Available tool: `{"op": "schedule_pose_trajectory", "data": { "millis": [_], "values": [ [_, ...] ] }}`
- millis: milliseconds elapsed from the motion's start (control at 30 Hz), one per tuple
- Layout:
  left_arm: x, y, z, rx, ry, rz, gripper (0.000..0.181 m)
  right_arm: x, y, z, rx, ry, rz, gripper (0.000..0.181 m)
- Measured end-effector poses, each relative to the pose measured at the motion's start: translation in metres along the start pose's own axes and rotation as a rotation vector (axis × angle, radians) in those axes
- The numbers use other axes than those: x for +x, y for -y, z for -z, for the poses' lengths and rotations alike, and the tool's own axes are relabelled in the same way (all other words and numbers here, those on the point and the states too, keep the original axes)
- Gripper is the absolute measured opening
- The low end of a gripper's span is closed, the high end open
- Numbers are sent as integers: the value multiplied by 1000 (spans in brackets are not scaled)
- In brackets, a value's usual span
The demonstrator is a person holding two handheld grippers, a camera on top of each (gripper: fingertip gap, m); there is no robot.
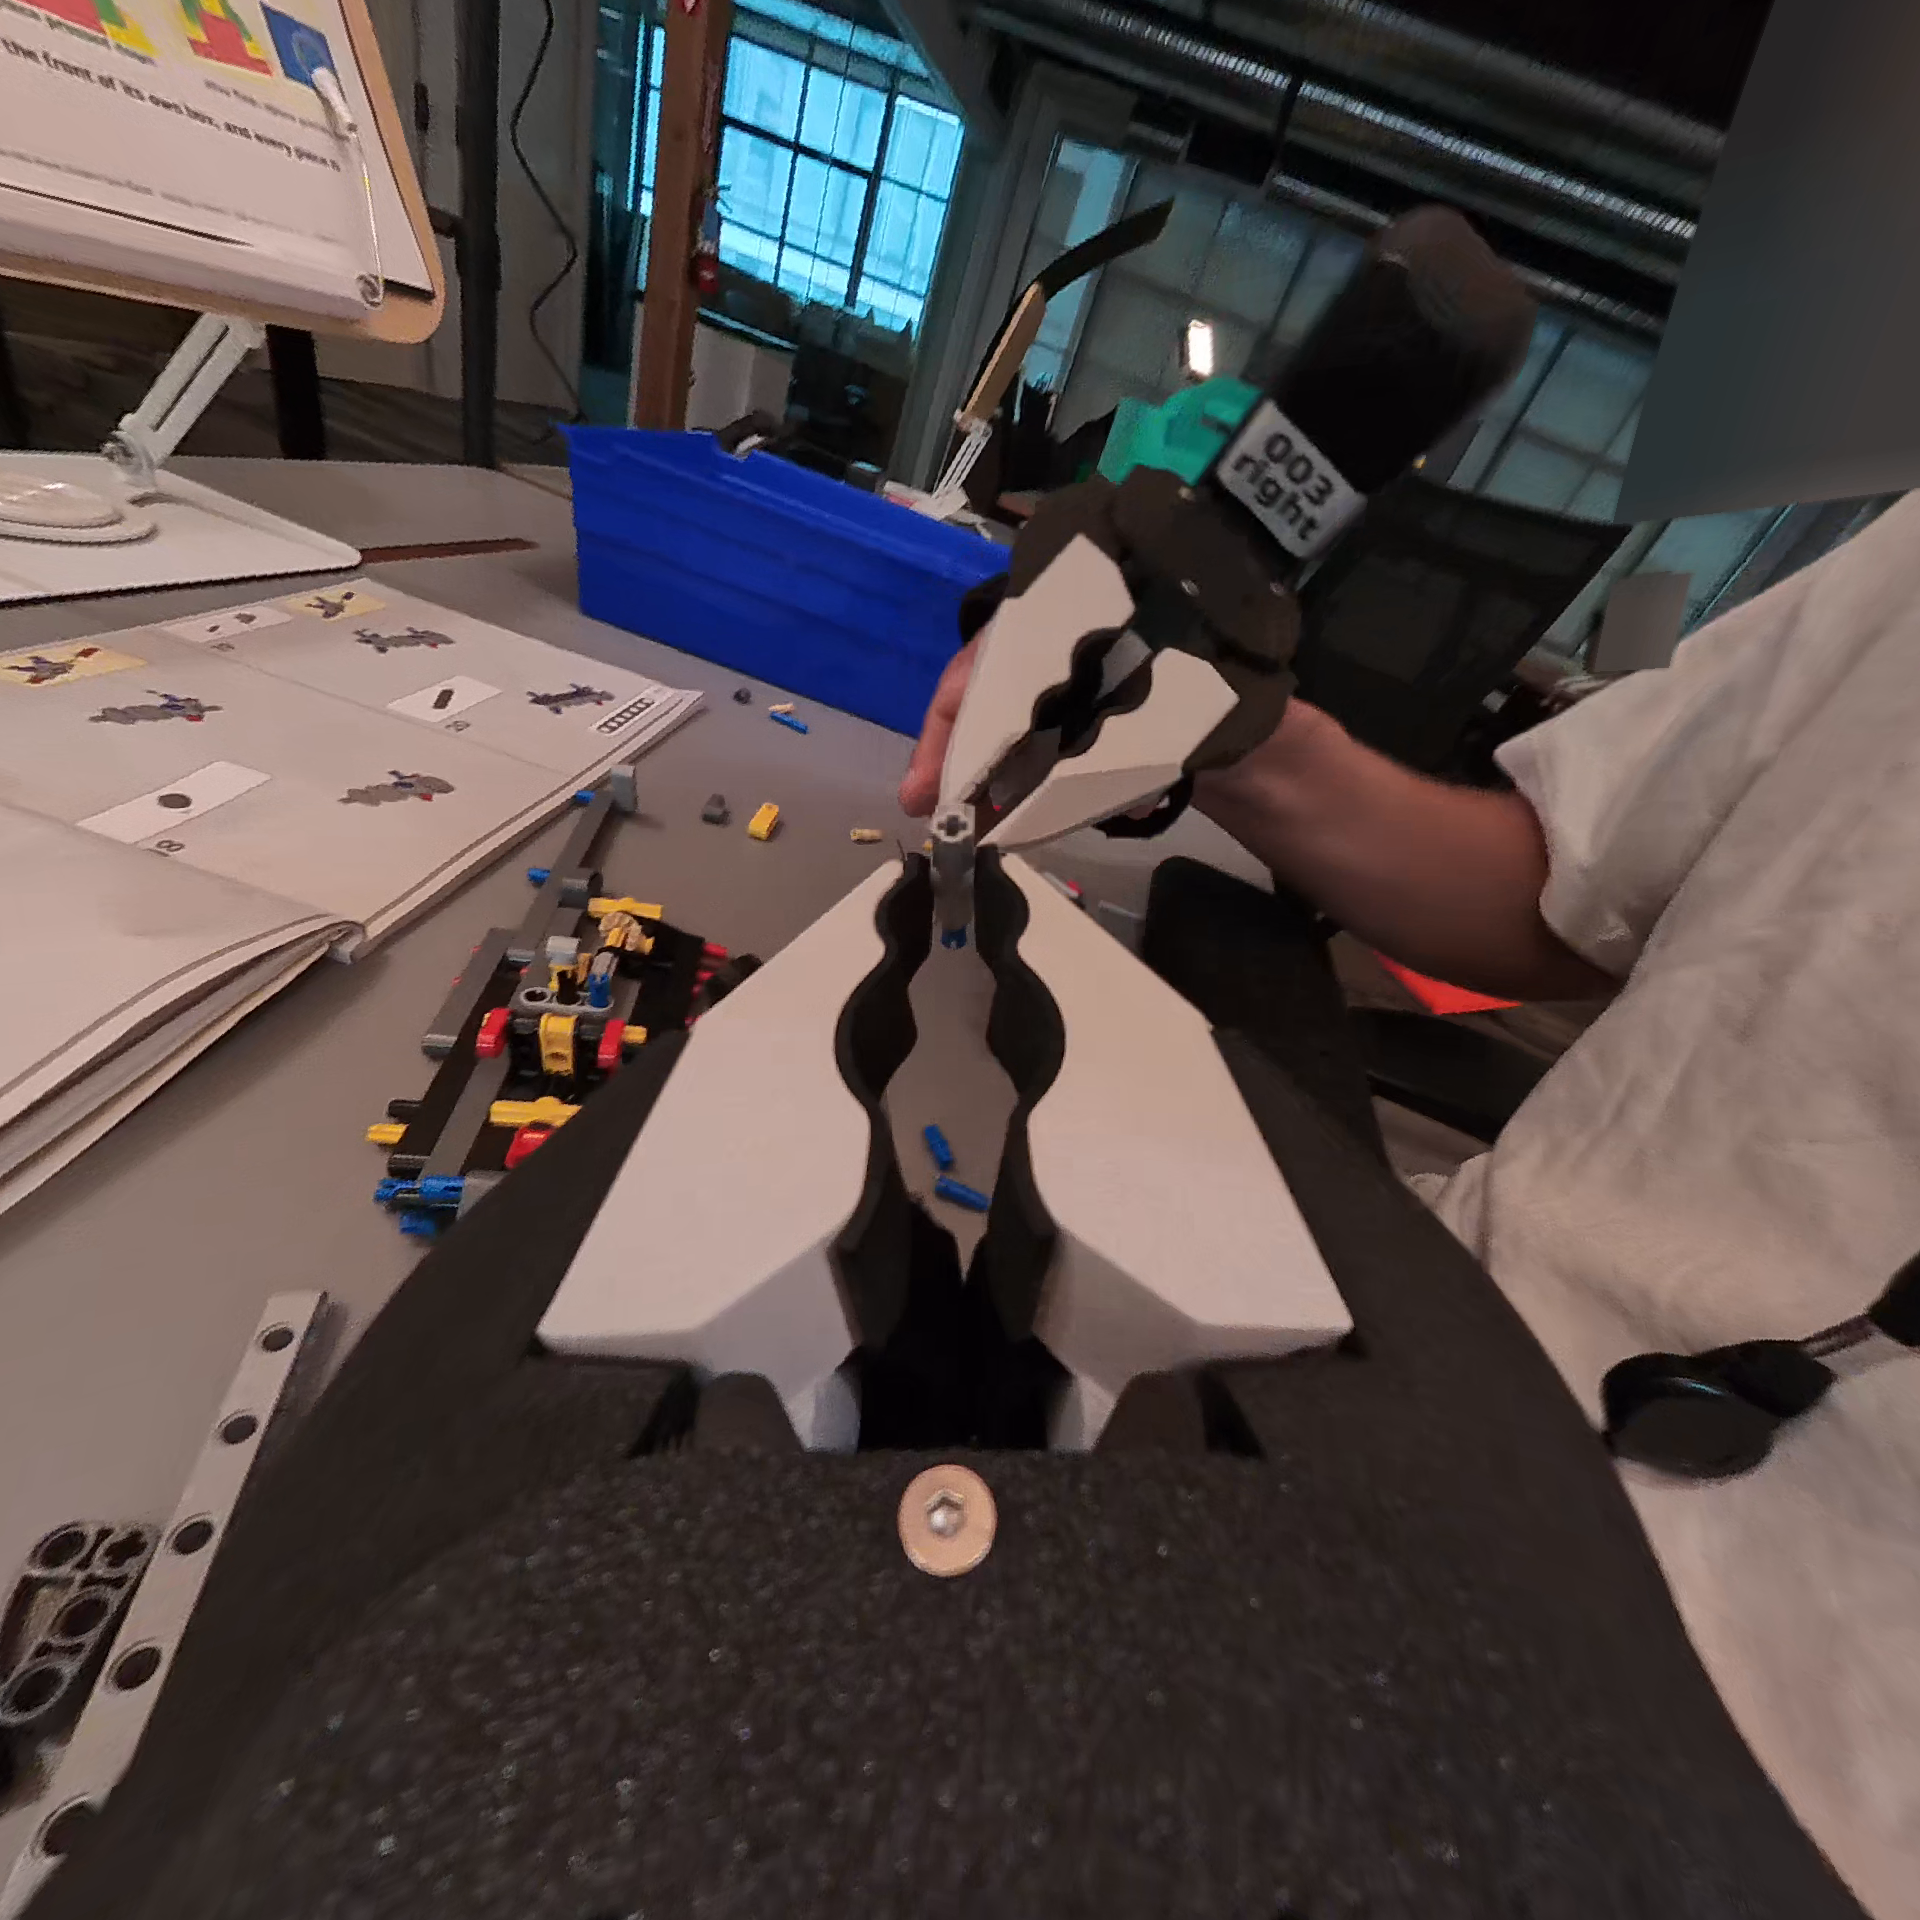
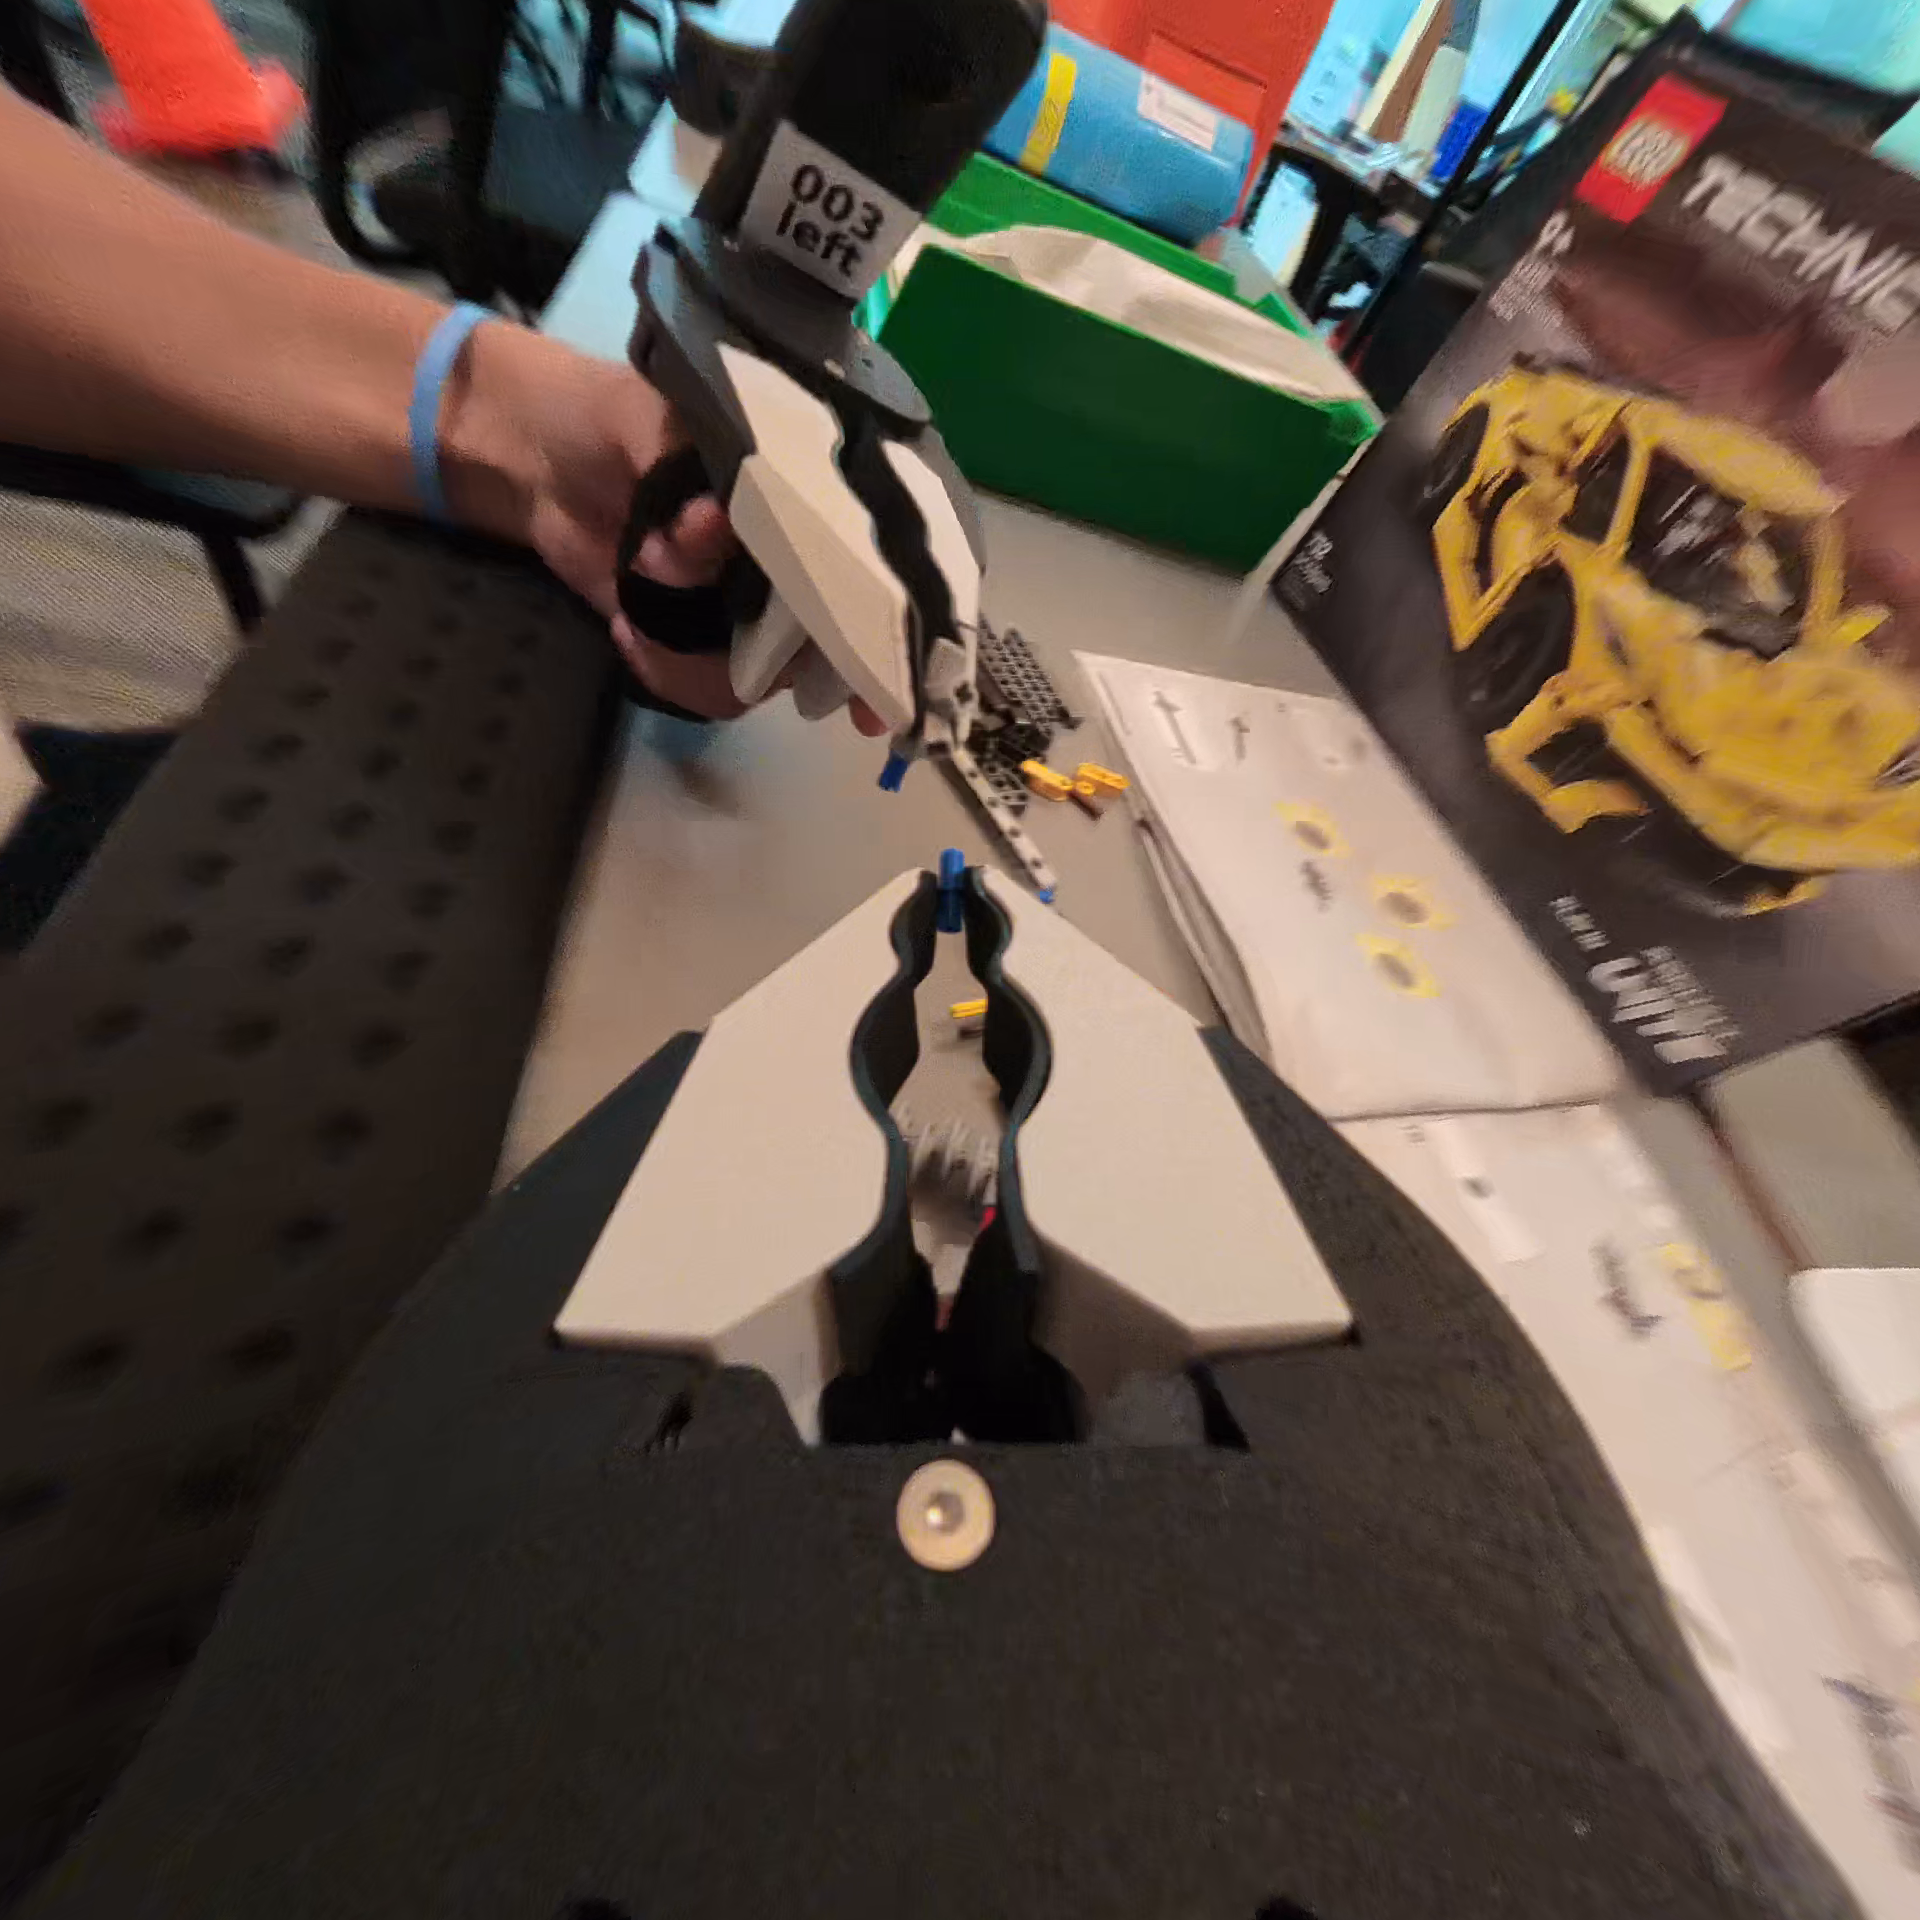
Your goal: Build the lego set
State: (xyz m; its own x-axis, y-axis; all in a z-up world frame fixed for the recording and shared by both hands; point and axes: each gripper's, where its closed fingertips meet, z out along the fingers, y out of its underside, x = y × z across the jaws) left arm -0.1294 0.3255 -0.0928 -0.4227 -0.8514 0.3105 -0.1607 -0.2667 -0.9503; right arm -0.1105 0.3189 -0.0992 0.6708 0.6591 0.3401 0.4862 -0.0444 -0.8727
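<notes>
Room for moving is lying mostly in the bare grey table (image 1: 260, 1195) strip between the two tools; an open instruction booklet (image 1: 260, 748) and a part-built lego chassis (image 1: 540, 1039) are crowding the left side, a blue bin (image 1: 769, 561) is closing off the far edge, and the set's box (image 2: 1662, 582) is standing along the right.

The left gripper (image 1: 951, 862) is clamping a small grey connector (image 1: 952, 868) right at its fingertips, a blue pin end poking out below. The right gripper (image 2: 948, 883) is pinching a blue pin (image 2: 949, 883) between its tips, held above the table and apart from the connector. Loose blue pins (image 1: 951, 1169) are lying on the table beneath.

Each tool is wearing a printed tag, and the box is carrying a red brand logo and lettering beside a yellow car picture.
</notes>
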Motion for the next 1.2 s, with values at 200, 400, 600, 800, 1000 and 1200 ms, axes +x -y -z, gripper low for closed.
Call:
{"op": "schedule_pose_trajectory", "data": {
  "millis": [200, 400, 600, 800, 1000, 1200],
  "values": [
    [6, 1, 2, 5, -43, 2, 7, -1, 16, -5, -98, -166, 359, 3],
    [6, -4, -2, -24, -30, -22, 7, -7, 12, -9, -201, -130, 495, 3],
    [4, -5, -2, -24, -22, -23, 7, -8, 9, -13, -168, -142, 428, 3],
    [3, -6, -4, -30, -13, -29, 7, -8, 8, -17, -167, -183, 376, 3],
    [2, -5, -3, -28, -1, -36, 7, -5, 7, -15, -159, -214, 345, 3],
    [2, -7, -3, -36, 3, -43, 7, -5, 9, -14, -165, -221, 361, 2]
  ]
}}
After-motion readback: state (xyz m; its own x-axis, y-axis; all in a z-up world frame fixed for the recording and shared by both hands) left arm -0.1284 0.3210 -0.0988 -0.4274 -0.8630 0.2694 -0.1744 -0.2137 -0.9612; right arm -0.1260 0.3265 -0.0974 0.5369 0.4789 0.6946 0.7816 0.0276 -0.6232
